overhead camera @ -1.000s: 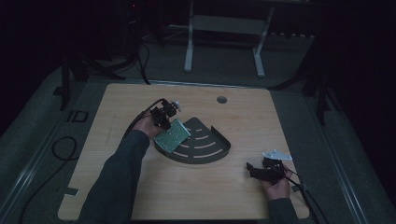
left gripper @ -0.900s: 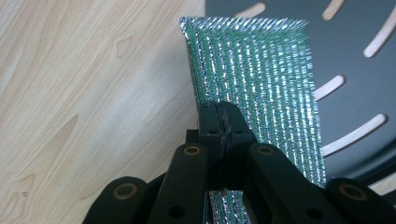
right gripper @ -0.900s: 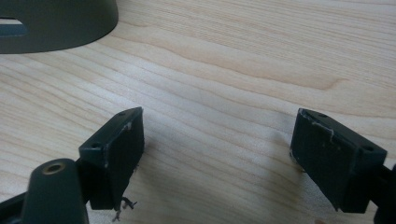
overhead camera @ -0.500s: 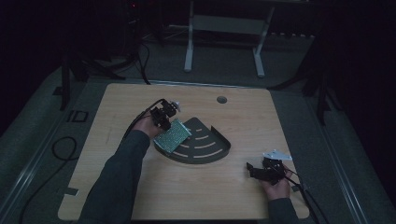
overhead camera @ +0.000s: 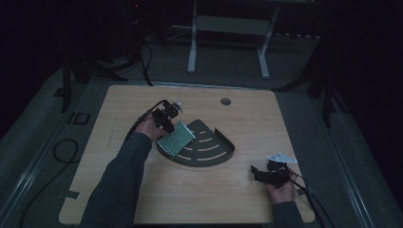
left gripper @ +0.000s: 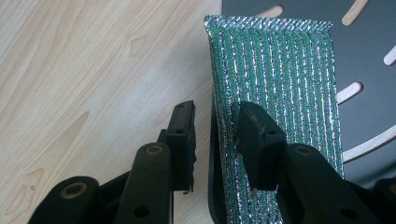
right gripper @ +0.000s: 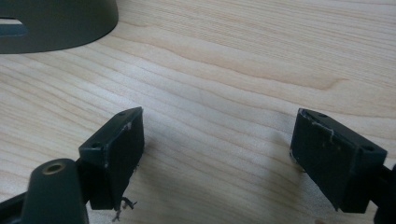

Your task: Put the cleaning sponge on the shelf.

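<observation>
L gripper (left gripper: 212,135): my jaws stand a little apart; one pad lies on the green scouring pad's (left gripper: 275,84) face, the other just off its edge. Not clamped.
Pad: leaning on the dark slotted tray's (overhead camera: 214,152) rim beside me, probably so I can get an edge grip.
R gripper (right gripper: 217,154): jaws wide apart, parked over bare table (right gripper: 224,70), tray well off; idle, I reckon.

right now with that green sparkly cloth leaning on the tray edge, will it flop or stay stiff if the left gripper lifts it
Probably floppy: the green cloth looks thin and woven, and its top corner curls. It likely feels light, since it leans on the tray rim with no sag in the rim. The left gripper has one of its fingers on each side of the cloth's edge with a gap showing, so it may slip.
</observation>
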Motion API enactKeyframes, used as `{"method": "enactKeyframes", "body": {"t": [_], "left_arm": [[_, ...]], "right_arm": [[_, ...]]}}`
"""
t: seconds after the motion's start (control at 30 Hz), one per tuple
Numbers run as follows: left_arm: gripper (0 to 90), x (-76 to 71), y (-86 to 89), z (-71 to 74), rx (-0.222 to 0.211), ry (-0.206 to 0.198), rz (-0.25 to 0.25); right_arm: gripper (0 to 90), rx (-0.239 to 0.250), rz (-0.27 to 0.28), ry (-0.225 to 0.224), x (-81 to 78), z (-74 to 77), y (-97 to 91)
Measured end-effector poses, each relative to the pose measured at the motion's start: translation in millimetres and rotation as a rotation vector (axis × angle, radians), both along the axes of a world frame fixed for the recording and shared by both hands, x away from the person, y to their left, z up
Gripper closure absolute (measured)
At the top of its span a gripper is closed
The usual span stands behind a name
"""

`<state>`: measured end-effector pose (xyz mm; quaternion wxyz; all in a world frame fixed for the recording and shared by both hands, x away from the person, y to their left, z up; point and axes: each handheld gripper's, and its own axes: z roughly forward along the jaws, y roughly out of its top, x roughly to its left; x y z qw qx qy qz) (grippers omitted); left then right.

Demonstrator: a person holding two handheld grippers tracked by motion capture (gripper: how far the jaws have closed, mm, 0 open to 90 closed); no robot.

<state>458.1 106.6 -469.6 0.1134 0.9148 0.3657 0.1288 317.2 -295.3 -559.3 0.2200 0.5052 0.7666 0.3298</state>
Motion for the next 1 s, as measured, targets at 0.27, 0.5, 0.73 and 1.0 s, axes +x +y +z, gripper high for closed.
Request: {"method": "enactKeyframes", "body": {"t": [0.27,0.5,0.73,1.0], "left_arm": [[64.8,0.6,-2.4,-0.6,-0.016,-0.007,0.006],[64.8,0.2,-0.2,2.2,-0.034,-0.012,0.012],[63.6,-5.6,7.2,15.6,-0.116,-0.025,0.014],[62.8,-13.3,16.4,29.3,-0.177,-0.041,0.017]], "right_arm": [[17.1,0.0,0.0,0.0,0.0,0.0,0.0],[17.0,0.0,0.001,0.0,0.0,0.0,0.0],[17.0,0.0,0.001,0.0,0.0,0.0,0.0],[17.0,0.0,0.001,0.0,0.0,0.0,-0.1]]}}
